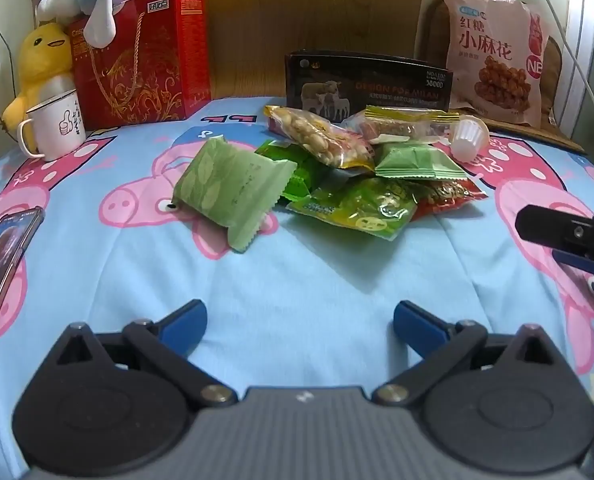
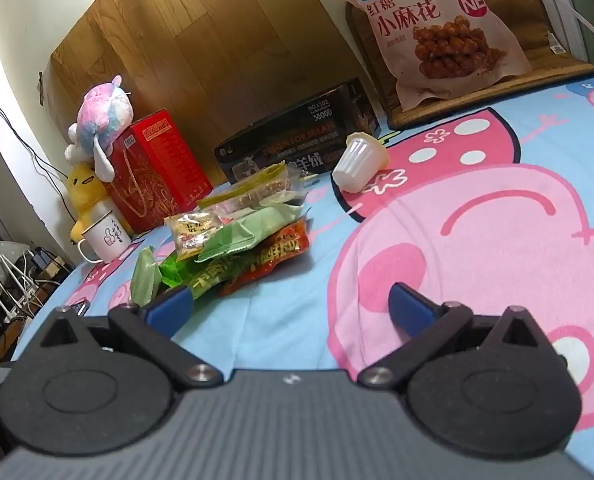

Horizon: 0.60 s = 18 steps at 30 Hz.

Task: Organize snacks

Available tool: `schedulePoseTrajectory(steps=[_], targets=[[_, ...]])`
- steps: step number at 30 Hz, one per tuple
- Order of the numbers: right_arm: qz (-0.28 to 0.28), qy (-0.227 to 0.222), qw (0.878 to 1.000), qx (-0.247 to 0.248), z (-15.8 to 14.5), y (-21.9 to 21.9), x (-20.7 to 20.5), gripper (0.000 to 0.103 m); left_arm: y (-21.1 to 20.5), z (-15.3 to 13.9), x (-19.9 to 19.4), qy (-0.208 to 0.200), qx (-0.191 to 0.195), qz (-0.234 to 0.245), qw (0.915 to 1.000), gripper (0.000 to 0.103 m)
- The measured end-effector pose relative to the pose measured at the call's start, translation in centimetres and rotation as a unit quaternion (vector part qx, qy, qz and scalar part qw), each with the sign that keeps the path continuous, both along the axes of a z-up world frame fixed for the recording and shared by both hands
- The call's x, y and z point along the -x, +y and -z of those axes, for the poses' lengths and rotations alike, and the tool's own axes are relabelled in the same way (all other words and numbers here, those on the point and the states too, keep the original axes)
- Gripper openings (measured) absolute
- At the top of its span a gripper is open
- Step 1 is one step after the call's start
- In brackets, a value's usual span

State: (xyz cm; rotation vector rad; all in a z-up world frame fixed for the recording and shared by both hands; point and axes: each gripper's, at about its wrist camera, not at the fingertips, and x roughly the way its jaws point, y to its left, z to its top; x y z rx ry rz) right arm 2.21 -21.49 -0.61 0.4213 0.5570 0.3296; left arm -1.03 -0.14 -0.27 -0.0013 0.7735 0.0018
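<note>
A heap of small snack packets lies on a blue cartoon-pig bedsheet (image 1: 297,292). A pale green leaf-print packet (image 1: 233,188) leans at its left, a peanut packet (image 1: 321,138) on top, a green packet (image 1: 361,208) and a red one (image 1: 449,196) in front. A white jelly cup (image 1: 467,138) lies on its side at the right. The heap (image 2: 237,240) and cup (image 2: 359,162) also show in the right wrist view. My left gripper (image 1: 300,326) is open and empty, short of the heap. My right gripper (image 2: 291,306) is open and empty, right of the heap.
A black box (image 1: 367,84) stands behind the heap, a red gift box (image 1: 145,60) with plush toys (image 1: 41,68) and a white mug (image 1: 57,126) at back left. A big pink snack bag (image 1: 497,52) leans at back right. A phone (image 1: 1,264) lies far left.
</note>
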Motion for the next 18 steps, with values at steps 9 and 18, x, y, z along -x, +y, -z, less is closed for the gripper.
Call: schedulePoseTrajectory(steps=[9,18], targets=[[0.002,0.000,1.000,0.008,-0.07,0.26,-0.08,0.103,0.06,-0.03,0.20,0.001,-0.001,0.006,1.0000,0.103],[0.003,0.000,1.000,0.010,-0.07,0.31,-0.16,0.103,0.39,-0.26,0.05,0.007,0.002,0.009,0.9999,0.103]])
